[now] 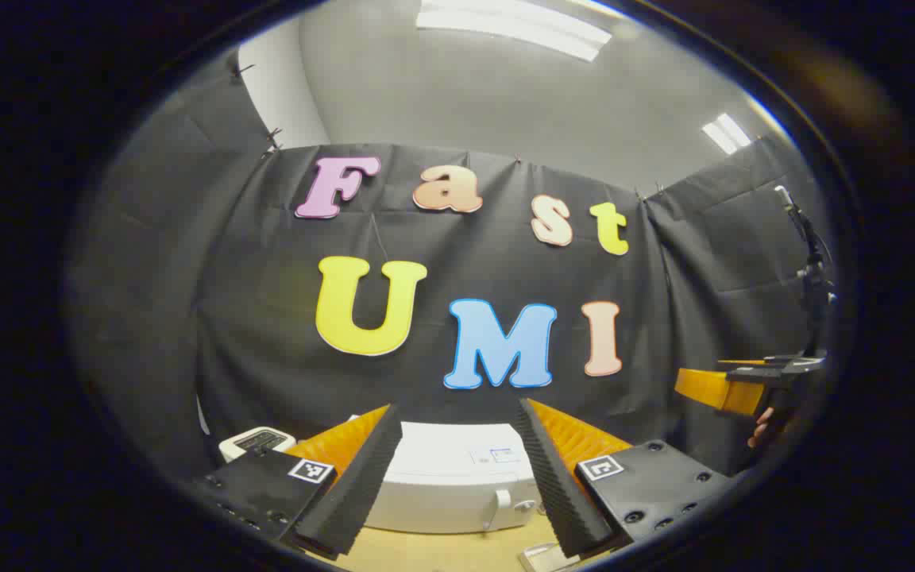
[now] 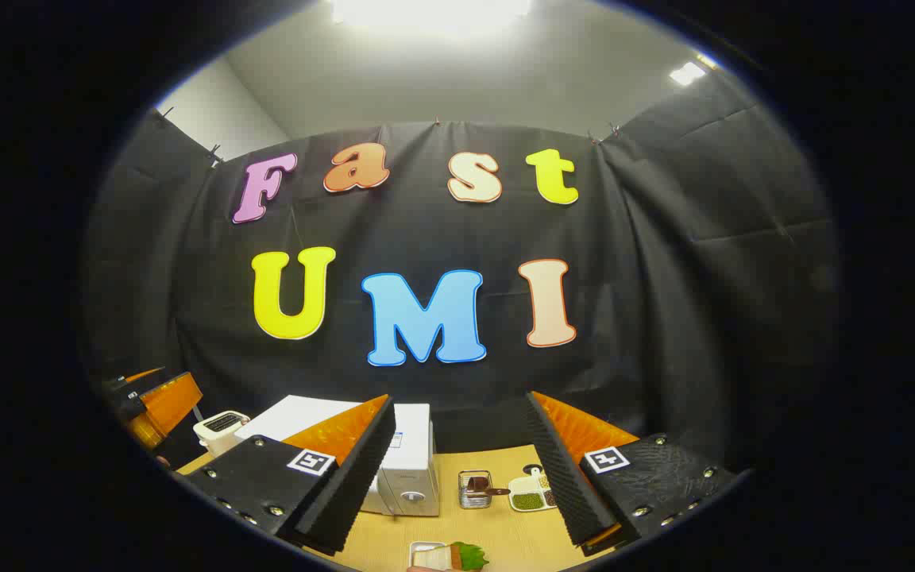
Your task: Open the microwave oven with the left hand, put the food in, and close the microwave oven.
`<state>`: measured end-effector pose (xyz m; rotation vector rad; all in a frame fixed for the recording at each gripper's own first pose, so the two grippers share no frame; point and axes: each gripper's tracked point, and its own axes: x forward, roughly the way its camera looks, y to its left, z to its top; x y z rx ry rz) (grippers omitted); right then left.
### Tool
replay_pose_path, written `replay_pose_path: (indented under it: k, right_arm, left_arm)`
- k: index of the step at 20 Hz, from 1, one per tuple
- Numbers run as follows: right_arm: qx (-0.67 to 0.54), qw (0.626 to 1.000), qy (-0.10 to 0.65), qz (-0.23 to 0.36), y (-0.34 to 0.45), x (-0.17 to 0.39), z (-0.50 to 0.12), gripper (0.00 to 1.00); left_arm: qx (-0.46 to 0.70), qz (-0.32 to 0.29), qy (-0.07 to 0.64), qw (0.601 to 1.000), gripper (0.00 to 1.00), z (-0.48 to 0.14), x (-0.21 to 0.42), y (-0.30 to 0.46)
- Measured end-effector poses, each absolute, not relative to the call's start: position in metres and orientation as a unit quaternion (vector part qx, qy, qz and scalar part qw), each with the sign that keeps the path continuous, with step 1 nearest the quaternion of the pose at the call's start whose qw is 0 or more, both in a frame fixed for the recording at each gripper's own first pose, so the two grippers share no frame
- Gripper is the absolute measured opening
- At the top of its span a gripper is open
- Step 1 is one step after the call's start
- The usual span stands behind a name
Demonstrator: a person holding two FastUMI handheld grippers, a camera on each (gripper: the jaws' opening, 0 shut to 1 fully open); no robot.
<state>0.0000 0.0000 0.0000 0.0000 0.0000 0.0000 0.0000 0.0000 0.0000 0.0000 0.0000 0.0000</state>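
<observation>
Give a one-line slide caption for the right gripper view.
Right gripper open above the wooden table, white microwave ahead with door shut, food below, left gripper at far left.

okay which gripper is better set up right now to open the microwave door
Left, probably. In the left gripper view the microwave sits straight ahead, framed between the open left gripper, nothing held. The right gripper, also open, has the microwave off toward its left finger, with the table ahead.

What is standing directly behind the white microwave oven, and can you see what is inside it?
Behind the microwave oven hangs the booth's black cloth wall. A small white appliance stands to its left, not behind. The oven's door looks closed, so its inside cannot be seen.
</observation>
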Motion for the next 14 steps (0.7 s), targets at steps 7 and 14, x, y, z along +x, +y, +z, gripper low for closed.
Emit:
replay_pose_path:
  k: [7, 14]
  right_arm:
    - [-0.003, 1.0, -0.016, -0.004, -0.001, 0.002, 0.007, 0.98]
    - [0.0, 1.0, -0.007, 0.02, -0.018, 0.012, -0.003, 0.98]
  left_arm:
    - [0.012, -0.006, -0.003, 1.0, 0.98, 0.002, 0.004, -0.005]
    - [0.009, 0.015, 0.013, 1.0, 0.96, -0.024, 0.019, -0.024]
